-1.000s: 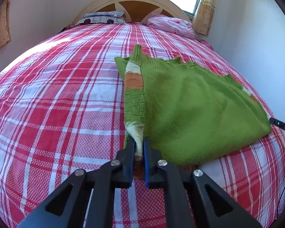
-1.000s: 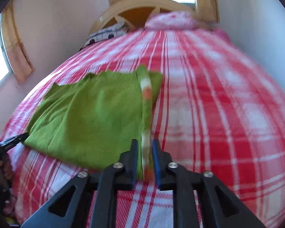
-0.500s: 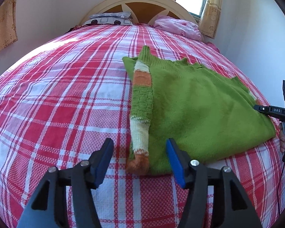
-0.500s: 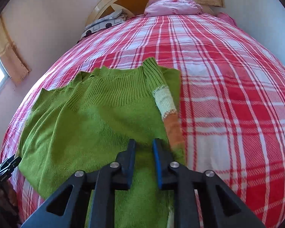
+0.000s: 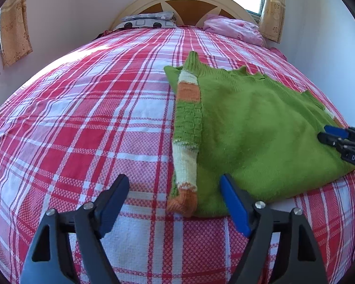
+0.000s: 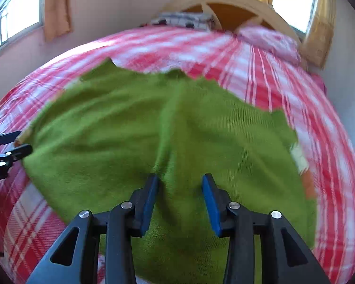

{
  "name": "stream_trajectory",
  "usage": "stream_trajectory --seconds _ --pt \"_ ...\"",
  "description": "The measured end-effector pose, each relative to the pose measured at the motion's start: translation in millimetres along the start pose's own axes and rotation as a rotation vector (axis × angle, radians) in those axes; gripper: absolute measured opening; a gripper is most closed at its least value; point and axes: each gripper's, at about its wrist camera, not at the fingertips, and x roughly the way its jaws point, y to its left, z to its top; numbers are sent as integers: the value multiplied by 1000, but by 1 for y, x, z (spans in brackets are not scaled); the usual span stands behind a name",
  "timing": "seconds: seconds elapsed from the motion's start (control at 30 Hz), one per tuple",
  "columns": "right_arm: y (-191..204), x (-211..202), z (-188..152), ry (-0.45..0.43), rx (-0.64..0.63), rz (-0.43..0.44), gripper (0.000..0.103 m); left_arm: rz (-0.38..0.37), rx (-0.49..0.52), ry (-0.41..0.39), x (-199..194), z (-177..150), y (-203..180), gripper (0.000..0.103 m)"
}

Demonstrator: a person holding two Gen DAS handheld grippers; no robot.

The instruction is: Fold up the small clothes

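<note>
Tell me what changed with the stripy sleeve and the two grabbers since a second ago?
The left gripper let go of the green, white and orange striped knitted sleeve; its jaws are opening and the sleeve lies folded along the green knitted sweater. The right gripper left that sleeve too and slid across over the sweater's middle, jaws opening, empty. The sweater stayed flat on the red and white checked bedspread.

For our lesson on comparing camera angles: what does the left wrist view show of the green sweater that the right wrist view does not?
Only the left wrist view shows the whole striped sleeve folded along the green sweater, down to its orange cuff between the left gripper's opening jaws. Only the right wrist view shows the right gripper, jaws opening with only the flat sweater body beneath them, and a window. Both show the sweater, plaid bedspread and headboard.
</note>
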Motion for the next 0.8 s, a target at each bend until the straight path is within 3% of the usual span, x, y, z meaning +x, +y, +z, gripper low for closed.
stream_trajectory --seconds 0.2,0.37,0.6,0.8 --pt "-33 -14 -25 -1 78 14 47 -16 -12 10 2 1 2 86" --pt "-29 -26 -32 -7 68 -25 49 -21 -12 10 1 1 2 87" --pt "8 -54 -26 -90 1 -26 52 -30 -4 11 -10 4 12 87" --pt "76 -67 -19 -162 -162 43 58 12 -43 -48 -11 31 49 93"
